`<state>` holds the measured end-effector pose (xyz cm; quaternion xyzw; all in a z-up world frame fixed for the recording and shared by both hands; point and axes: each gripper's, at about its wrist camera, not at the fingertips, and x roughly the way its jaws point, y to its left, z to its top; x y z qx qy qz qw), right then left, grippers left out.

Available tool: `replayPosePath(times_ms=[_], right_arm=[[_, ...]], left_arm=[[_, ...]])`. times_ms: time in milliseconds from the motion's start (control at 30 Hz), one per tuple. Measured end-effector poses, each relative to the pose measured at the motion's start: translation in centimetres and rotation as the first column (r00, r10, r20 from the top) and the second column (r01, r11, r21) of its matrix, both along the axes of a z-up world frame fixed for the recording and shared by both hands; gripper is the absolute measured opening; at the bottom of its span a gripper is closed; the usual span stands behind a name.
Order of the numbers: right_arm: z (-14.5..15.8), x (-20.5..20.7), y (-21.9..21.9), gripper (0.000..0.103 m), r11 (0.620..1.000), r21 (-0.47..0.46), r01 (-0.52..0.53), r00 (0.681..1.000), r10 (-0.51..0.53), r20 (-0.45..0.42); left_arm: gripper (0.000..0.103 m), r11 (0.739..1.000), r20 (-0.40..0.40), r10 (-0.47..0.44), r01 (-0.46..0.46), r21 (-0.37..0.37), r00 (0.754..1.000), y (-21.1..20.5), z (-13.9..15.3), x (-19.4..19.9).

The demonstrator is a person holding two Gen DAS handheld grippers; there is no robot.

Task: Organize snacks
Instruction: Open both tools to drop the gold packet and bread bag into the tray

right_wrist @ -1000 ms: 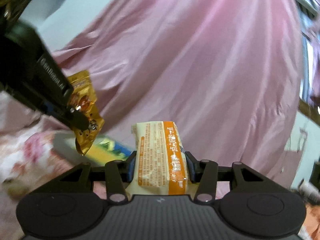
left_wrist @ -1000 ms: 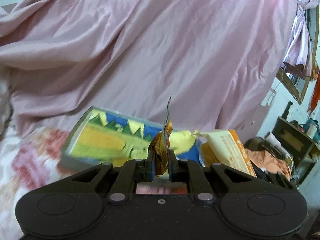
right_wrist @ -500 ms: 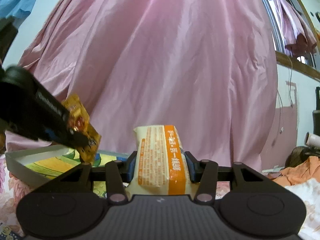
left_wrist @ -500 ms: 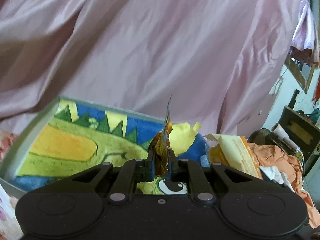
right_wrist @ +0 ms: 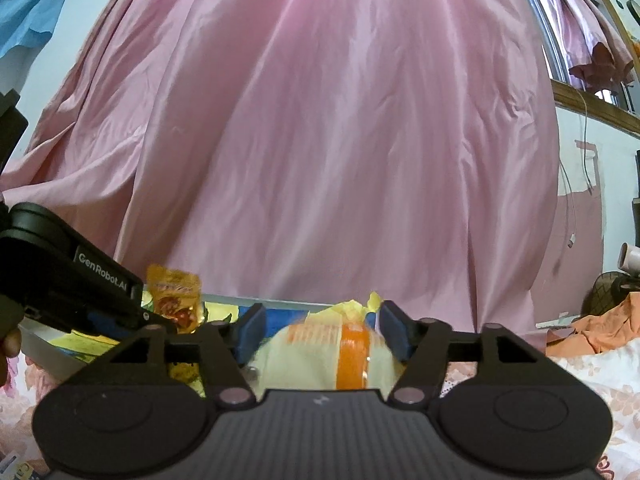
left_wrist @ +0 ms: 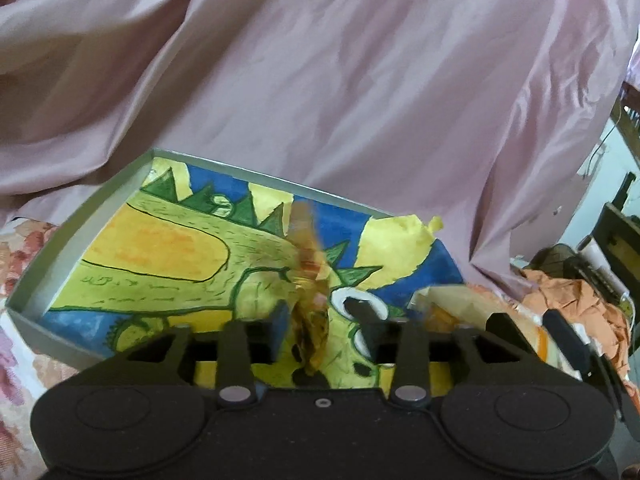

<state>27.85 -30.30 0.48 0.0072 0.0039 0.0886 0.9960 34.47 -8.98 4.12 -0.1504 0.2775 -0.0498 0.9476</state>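
Observation:
A shallow grey box [left_wrist: 82, 216] lined with a green, yellow and blue drawing lies on the bed. My left gripper [left_wrist: 320, 320] hangs over it with its jaws apart; a small orange snack packet [left_wrist: 310, 276], blurred, is dropping between them. It also shows in the right wrist view [right_wrist: 174, 300], beside the left gripper's body [right_wrist: 72, 280]. My right gripper [right_wrist: 322, 332] has its jaws apart, and the cream and orange snack pack [right_wrist: 332, 356] lies loose between them at the box's right end [left_wrist: 448, 304].
A pink draped sheet [right_wrist: 340, 140] rises right behind the box. The bedspread [left_wrist: 16, 344] is floral. Crumpled orange cloth [left_wrist: 572, 300] and dark furniture [left_wrist: 616, 236] stand to the right. A window with hung pink clothes [right_wrist: 592, 44] is at the upper right.
Both grippers moved down to the box and opened. The orange packet left the left gripper's grip and is falling. The cream and orange pack dropped out of the right gripper's grip.

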Motion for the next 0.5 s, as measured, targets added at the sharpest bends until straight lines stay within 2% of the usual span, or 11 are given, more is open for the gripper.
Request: replayPosePath(times_ms=[200, 400, 500], right_arm=[[0.3, -0.2, -0.1, 0.085, 1.000, 0.023, -0.009, 1.000, 0.009, -0.015], [1.9, -1.4, 0.0, 0.099, 1.000, 0.029, 0.011, 1.000, -0.011, -0.002], [3.1, -2.5, -0.2, 0.102, 0.999, 0.053, 0.005, 1.000, -0.005, 0.003]], left_arm=[[0.082, 1.000, 0.016, 0.024, -0.024, 0.014, 1.000, 0.6, 1.0, -1.9], [0.099, 0.999, 0.082, 0.047, -0.048, 0.007, 0.996, 1.4, 3.3, -4.6], [0.102, 0.998, 0.120, 0.063, -0.064, 0.003, 0.991, 1.9, 4.5, -6.5]])
